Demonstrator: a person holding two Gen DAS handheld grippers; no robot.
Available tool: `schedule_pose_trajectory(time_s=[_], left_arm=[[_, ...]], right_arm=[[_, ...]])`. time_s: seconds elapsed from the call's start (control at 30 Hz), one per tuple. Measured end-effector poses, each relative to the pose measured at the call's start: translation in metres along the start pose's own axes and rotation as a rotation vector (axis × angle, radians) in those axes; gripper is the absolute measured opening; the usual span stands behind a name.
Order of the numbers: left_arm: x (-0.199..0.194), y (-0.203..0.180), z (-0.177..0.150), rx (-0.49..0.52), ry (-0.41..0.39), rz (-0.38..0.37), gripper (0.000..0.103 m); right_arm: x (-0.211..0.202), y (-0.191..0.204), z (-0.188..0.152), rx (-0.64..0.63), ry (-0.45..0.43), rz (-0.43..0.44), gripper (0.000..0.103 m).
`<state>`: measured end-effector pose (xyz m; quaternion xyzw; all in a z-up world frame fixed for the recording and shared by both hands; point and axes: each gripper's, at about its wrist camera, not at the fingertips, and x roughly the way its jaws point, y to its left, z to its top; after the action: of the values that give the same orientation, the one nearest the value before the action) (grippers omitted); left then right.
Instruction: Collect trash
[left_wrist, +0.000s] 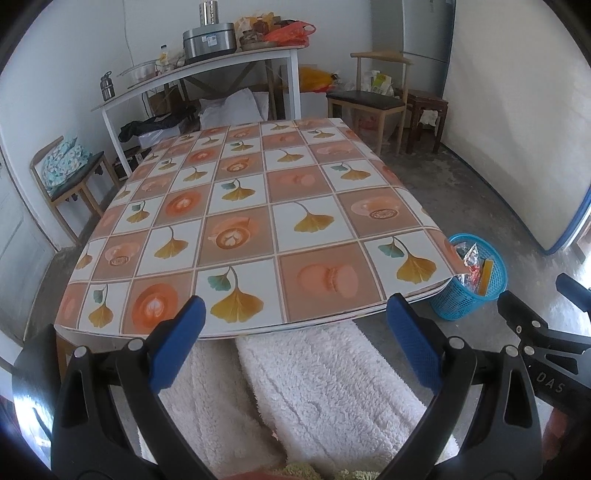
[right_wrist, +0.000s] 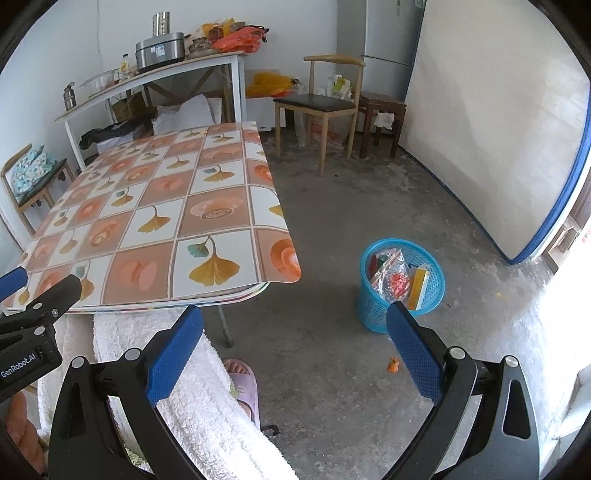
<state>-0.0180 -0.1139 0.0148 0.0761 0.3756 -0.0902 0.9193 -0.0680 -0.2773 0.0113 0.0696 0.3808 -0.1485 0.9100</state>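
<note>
A blue mesh trash basket (right_wrist: 400, 286) stands on the concrete floor right of the table; it holds plastic wrappers and a yellow packet (right_wrist: 417, 284). It also shows in the left wrist view (left_wrist: 469, 282) past the table's near right corner. A small orange scrap (right_wrist: 392, 365) lies on the floor in front of the basket. My left gripper (left_wrist: 295, 325) is open and empty, at the near edge of the table (left_wrist: 236, 221). My right gripper (right_wrist: 295, 332) is open and empty, above the floor between table and basket.
The table (right_wrist: 155, 221) has a tiled leaf-pattern cloth. The person's white fleece-clad legs (left_wrist: 314, 398) and a slippered foot (right_wrist: 242, 387) are below. Wooden chairs (right_wrist: 317, 103), a stool, a side table with cookware (left_wrist: 207, 62) and a leaning mattress (right_wrist: 498, 129) ring the room.
</note>
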Motion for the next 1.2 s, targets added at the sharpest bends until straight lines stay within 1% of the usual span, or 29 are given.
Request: schedule_pose_trajectory(time_s=[0.6,1.2], left_arm=[[0.0005,-0.0007,-0.0011,0.000,0.006,-0.006,0.094],[0.0009,0.0005,-0.0003,0.000,0.006,-0.006,0.094]], right_arm=[[0.0064,-0.0050,-0.0029,0.014,0.026,0.002,0.096],[0.0079,-0.0039,-0.0013,0.005,0.021,-0.007,0.096]])
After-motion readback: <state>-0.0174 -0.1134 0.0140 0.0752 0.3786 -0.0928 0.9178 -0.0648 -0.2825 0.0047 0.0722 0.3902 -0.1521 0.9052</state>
